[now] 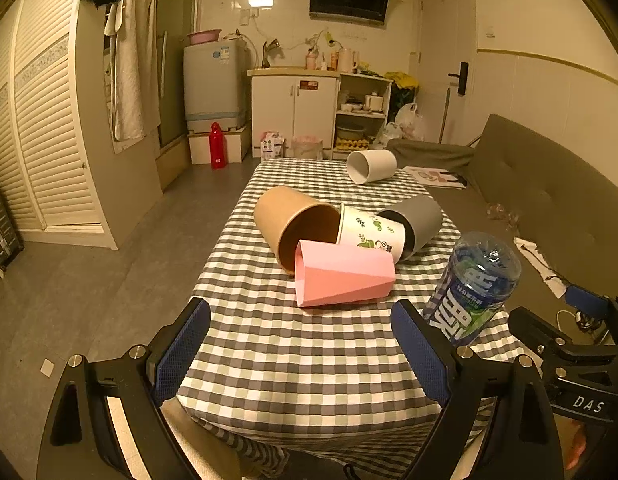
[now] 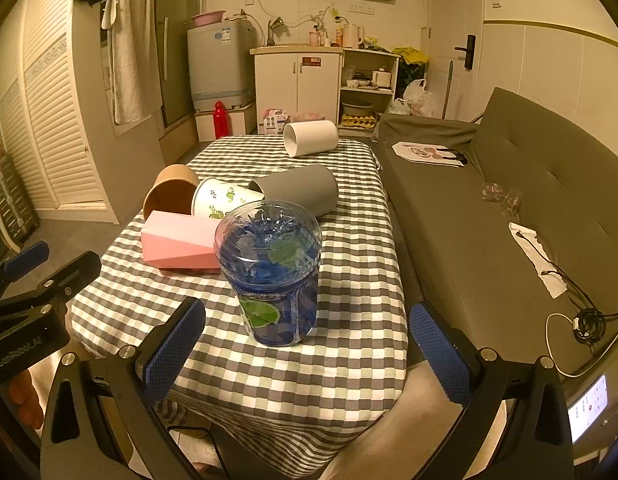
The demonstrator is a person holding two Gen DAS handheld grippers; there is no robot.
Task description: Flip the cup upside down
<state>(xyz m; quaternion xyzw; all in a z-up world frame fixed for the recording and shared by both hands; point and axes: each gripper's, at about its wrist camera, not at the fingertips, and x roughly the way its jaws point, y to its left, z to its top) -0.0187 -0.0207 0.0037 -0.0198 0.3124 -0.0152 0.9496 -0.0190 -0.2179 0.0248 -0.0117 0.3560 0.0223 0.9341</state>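
Left wrist view: the left gripper [image 1: 301,344] hangs over the near edge of the table [image 1: 309,364], its tongs spread wide, gripping nothing. Ahead, mid-table, lies a heap of tipped cups: the pink cup [image 1: 343,278] on its side nearest us, touching the brown cup [image 1: 293,224], with the leaf-print cup [image 1: 371,232] nested into the grey cup [image 1: 417,220]. A white cup [image 1: 371,166] lies alone at the far edge.

Right wrist view: the right gripper [image 2: 307,340] is likewise spread and empty, framing the clear blue cup [image 2: 273,276], which already stands mouth-down near the right edge. The pink cup [image 2: 181,244] lies just beside it and looks next. My advice: straddle its flat faces squarely at mid-body, pinch firmly, lift clear of the brown cup [image 2: 169,192], then rotate the mouth down before setting it flat.
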